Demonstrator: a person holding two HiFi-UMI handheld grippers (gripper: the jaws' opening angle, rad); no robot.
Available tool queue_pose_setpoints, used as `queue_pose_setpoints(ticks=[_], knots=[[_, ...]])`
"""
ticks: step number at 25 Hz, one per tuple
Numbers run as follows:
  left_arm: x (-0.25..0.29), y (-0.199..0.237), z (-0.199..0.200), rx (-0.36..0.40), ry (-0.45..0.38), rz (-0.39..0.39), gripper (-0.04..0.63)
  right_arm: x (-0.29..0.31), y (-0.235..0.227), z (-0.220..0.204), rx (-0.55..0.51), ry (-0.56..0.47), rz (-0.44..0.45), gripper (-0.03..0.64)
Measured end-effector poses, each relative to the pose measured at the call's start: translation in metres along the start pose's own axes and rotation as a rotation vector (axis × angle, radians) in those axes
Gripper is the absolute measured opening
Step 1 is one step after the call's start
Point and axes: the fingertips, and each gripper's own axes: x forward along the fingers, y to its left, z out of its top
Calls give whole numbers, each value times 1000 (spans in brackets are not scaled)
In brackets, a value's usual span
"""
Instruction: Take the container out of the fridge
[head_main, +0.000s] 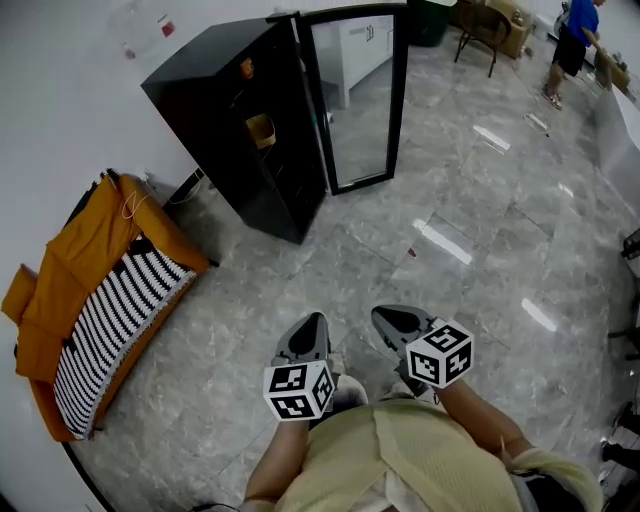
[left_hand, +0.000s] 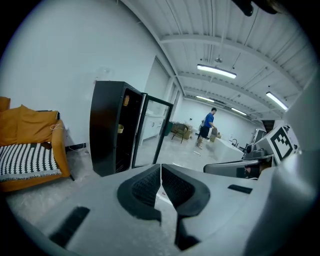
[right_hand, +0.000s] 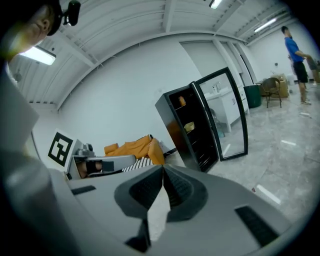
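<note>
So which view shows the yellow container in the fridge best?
Head view: the container appears largest there, inside the open fridge. The right gripper view shows it smaller; the left gripper view shows only a speck.

The head view looks steeply down from above the person onto the floor (head_main: 420, 250), with the left gripper (head_main: 314, 324) and right gripper (head_main: 386, 318) close below it and the fridge (head_main: 225, 110) well off near the top edge. Each gripper view sits low just behind its own jaws, facing about level across the floor toward the fridge — the right one rolled askew. All three share the fridge, the sofa (head_main: 95, 255) and a far person (head_main: 577, 35) — and each gripper view catches the other gripper at its side.
</note>
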Motion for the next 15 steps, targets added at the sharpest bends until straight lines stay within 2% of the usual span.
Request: queue_pose_setpoints(ticks=[15], knots=[[23, 88, 33, 0, 39, -64, 26, 90, 15, 36, 17, -6, -92, 29]])
